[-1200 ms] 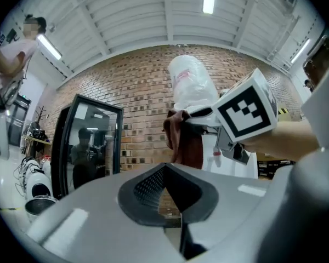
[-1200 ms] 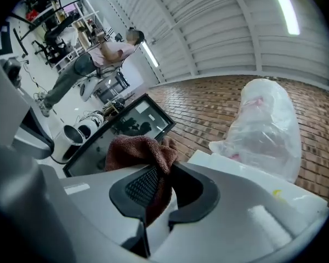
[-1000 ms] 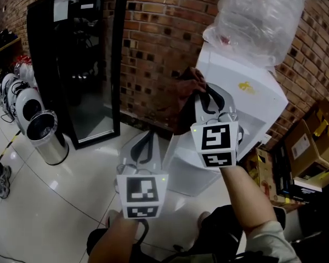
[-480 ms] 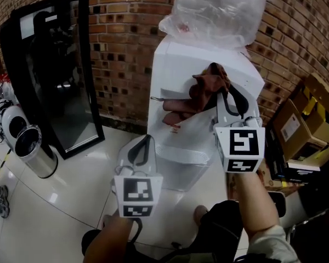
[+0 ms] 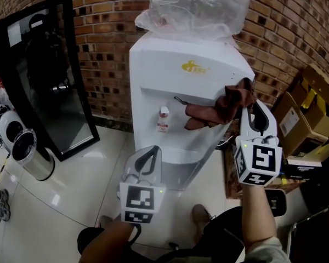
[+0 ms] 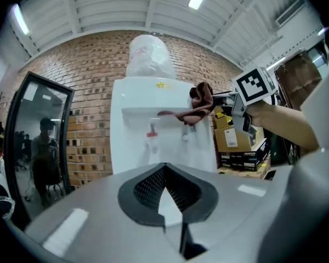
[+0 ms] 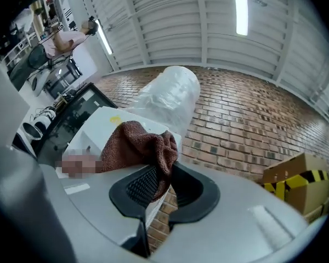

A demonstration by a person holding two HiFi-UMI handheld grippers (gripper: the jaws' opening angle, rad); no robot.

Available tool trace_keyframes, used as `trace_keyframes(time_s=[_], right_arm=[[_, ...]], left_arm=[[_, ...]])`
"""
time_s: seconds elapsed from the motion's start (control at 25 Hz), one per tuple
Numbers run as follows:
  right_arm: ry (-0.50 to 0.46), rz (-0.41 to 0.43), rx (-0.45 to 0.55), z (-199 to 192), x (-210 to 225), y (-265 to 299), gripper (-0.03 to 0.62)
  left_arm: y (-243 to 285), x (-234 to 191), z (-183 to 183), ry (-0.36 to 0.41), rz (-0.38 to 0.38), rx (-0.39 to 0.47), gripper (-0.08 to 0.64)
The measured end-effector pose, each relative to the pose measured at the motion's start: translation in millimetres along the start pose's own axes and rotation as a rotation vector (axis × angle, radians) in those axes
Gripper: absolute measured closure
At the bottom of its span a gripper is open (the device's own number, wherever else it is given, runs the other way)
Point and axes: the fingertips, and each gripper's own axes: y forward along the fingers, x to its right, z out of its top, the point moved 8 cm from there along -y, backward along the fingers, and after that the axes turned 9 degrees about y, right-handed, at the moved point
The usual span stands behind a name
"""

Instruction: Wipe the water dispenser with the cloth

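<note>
Since a second ago, the right gripper (image 5: 248,104) has swept right across the water dispenser (image 5: 164,70), clamped on the cloth (image 5: 216,109). The left gripper (image 5: 151,151) has its jaws together, empty.

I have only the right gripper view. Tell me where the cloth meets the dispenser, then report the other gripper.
Observer: The reddish-brown terry cloth, clamped in the right gripper, hangs across the right part of the tap recess in the front of the tall white water dispenser.
Operator: Now the other gripper.
Observer: The left gripper hangs lower, in front of the dispenser, jaws together with nothing between them.
Operator: Name what the cloth leaves uncovered.
Observer: A small red-topped tap, left of the cloth.
</note>
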Motion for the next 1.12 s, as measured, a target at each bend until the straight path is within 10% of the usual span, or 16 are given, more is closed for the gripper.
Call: trace_keyframes(time_s=[0.4,0.84,1.12], right_arm=[[0.125,0.015,-0.072,-83,15,-11,0.518],[0.218,0.086,-0.021,-89,21,-13,0.518],[0.325,0.257,0.194,-32,-33,-40,0.518]], left_arm=[[18,16,-10,-0.011,-0.009,-0.041,0.560],[18,20,-13,-0.032,0.038,-0.064,0.560],[-5,-8,-6,-0.030,0.132,-0.036,0.560]])
